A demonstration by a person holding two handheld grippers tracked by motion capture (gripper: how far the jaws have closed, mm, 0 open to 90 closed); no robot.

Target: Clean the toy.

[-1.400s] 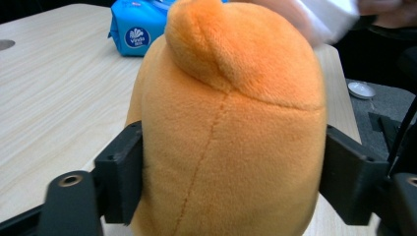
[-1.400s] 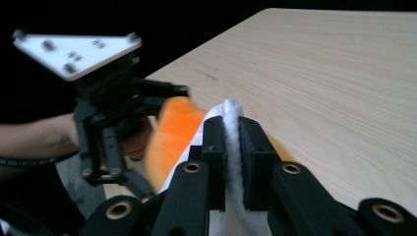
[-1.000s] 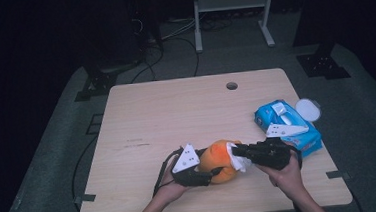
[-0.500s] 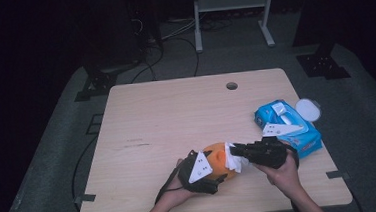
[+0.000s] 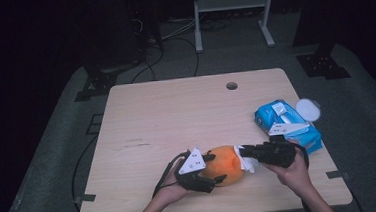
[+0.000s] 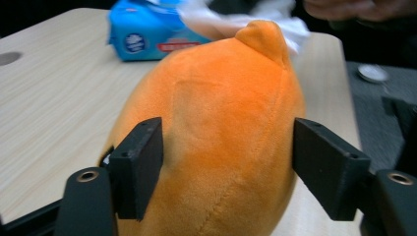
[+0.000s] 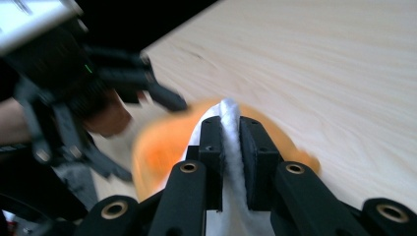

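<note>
Left gripper view, orange plush toy [image 6: 221, 128], rounded, soft, small pointed nub

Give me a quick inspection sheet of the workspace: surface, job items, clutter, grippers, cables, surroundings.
Surface: wooden table, one round hole near the far edge, mostly bare.
Job's things: orange plush near the front edge; white wipe against its right end.
Clutter: blue wipe pack at the right edge; a round white lid on the floor just past it.
Grippers: left gripper straddles the plush, its jaws having just been closing, pads at the plush's sides. Right gripper is shut on the wipe.
Cables: black cable loops from the left gripper; more cables on the floor beyond the table.
Surroundings: dark room, grey floor, a white stand behind.
</note>
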